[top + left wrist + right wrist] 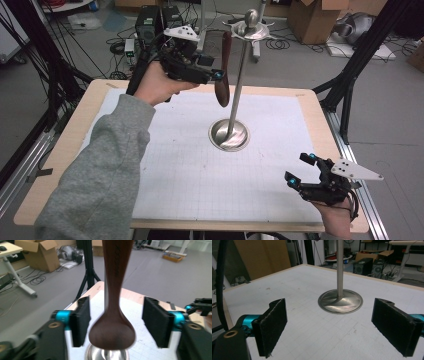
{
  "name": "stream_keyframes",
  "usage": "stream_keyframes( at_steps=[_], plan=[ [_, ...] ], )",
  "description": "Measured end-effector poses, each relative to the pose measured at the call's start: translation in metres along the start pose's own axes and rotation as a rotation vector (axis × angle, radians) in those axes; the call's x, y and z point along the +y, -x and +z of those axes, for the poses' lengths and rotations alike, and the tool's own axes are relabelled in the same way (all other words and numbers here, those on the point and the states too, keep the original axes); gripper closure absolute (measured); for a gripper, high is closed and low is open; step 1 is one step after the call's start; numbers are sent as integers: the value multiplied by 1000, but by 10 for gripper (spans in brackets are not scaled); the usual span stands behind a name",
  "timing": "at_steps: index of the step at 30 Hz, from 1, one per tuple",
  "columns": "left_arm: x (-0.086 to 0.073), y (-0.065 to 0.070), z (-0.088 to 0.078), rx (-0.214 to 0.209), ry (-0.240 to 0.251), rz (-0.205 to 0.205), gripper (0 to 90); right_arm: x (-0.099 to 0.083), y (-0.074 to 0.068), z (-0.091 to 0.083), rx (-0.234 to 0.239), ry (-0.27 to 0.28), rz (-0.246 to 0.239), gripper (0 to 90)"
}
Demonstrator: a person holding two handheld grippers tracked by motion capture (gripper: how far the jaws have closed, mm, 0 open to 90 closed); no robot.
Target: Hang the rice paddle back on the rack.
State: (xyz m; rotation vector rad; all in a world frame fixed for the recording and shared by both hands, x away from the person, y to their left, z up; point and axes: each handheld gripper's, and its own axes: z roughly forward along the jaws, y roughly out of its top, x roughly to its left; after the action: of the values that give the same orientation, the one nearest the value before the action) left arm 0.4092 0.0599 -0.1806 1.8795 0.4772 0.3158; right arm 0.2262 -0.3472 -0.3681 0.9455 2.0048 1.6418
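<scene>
Spoon: dark brown wooden spoon (223, 75) hangs bowl-down from tall steel hook stand (239, 85), probably for access.
Left hand-held gripper (116, 325): spread, pads flanking bowl, untouching.
Right hand-held gripper (339, 327): spread, empty, low over worktop (190, 165).

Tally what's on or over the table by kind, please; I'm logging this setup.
Metal stand: 1
Wooden spoon: 1
Grippers: 2, left and right
Total: 4

A metal stand (229, 134) rests mid-table (310, 125). A wooden spoon (223, 70) hangs from its top, just left of the pole, between the left hand-held gripper's (116, 322) jaws. The right hand-held gripper (300, 170) sits near the table's front right corner.
</scene>
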Motion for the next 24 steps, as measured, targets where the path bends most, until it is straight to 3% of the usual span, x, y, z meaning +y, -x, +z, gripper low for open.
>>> stream_keyframes(
  at_steps=[6, 11, 24],
  plan=[
    [-22, -2, -21, -18, 53, 47, 146, 2, -4, 3, 8, 0, -13, 117],
    [-39, -3, -34, -23, 75, 43, 132, 5, -6, 6, 10, 2, -17, 116],
    [-90, -7, -77, 79, 121, 12, 132, 12, -13, 14, 21, 4, -45, 117]
  ],
)
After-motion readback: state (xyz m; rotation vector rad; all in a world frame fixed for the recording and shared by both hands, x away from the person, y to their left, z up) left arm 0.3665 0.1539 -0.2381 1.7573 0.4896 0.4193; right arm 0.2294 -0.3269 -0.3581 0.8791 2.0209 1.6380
